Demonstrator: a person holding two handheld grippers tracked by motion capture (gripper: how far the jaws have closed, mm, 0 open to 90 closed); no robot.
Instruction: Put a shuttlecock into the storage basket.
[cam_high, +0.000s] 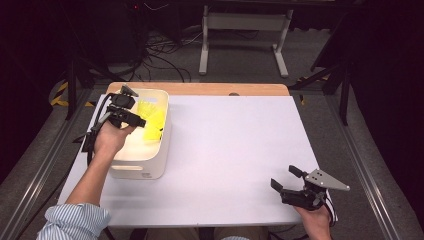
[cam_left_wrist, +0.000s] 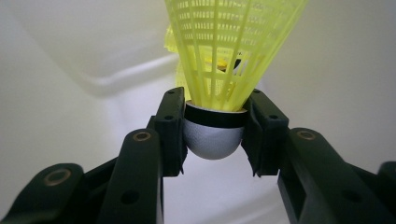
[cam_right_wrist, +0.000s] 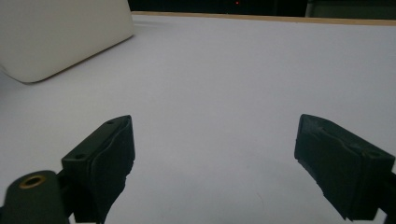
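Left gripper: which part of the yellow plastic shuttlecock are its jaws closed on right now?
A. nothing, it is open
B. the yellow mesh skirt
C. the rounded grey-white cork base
C: in the left gripper view, the left gripper has both black jaws pressed against the sides of the yellow plastic shuttlecock at its rounded base, with the skirt free above them.

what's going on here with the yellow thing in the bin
A person works with a hand-held gripper in each hand. The left gripper is shut on the rounded base of a yellow shuttlecock, held inside the white bin at the table's left. The right gripper is open, holding nothing, over the bare white table.
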